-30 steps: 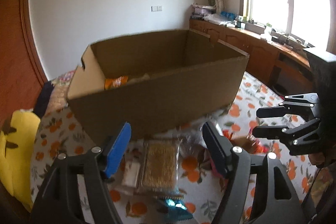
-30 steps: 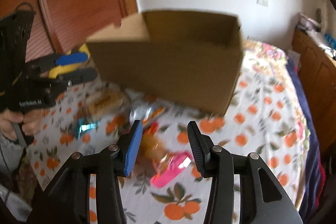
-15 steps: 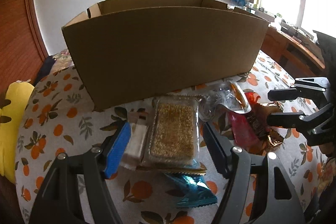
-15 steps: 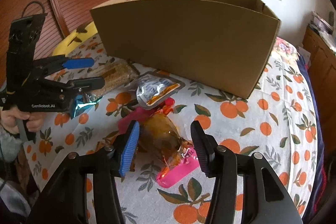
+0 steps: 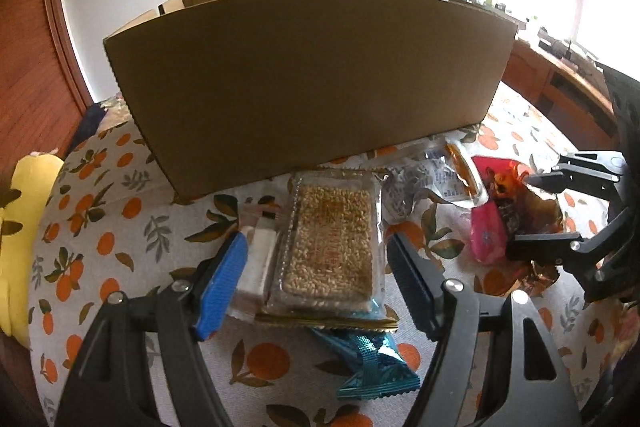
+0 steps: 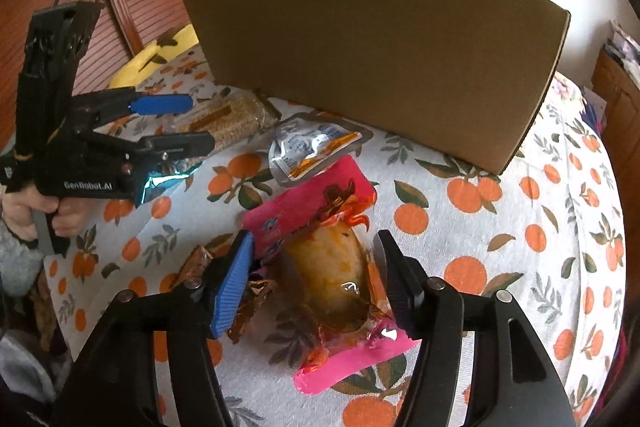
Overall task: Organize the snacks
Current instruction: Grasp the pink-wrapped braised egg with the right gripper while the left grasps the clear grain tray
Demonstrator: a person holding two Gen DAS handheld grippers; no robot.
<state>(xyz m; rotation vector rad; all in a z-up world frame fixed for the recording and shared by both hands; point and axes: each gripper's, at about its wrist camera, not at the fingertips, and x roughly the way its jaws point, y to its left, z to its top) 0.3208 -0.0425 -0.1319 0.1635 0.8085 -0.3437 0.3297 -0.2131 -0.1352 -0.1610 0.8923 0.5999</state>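
The left gripper hangs with its fingers apart on either side of a clear rice-cake pack, pads not pressing it. The right gripper is opening, its fingers straddling a pink snack pouch without squeezing. Both packets lie on the orange-print surface just in front of the cardboard box — a silver sachet between them.
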